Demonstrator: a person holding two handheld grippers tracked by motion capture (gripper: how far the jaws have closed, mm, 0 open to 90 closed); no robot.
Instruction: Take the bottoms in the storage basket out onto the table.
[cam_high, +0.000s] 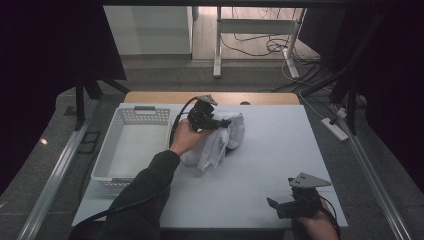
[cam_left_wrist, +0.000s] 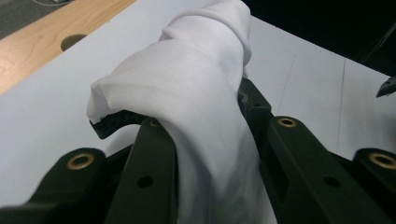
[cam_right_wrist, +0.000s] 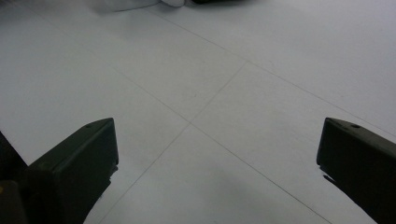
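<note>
Black jaws of the left gripper (cam_left_wrist: 205, 140) are clamped on a crumpled white cloth garment (cam_left_wrist: 201, 107), which is draped over them above the white table sheet (cam_high: 270, 165). Beside it, the white plastic basket (cam_high: 112, 150) should be approached with the grip kept firm and trailing folds cleared over its rim. Well apart, the right gripper (cam_high: 292, 205) is held open, nothing between its jaws.

Just left of the frame's centre, your left gripper (cam_high: 223, 123) is clamped on the white cloth (cam_high: 220, 142), which bunches and hangs under it down to the bench (cam_high: 270, 150). Your sleeve rises to it from the bottom edge. The white basket (cam_high: 131, 116) sits just to the left of that hand, at the bench's left side. Your right gripper (cam_high: 272, 204) rests at the lower right near the bench's front edge, well apart from the cloth.
</note>
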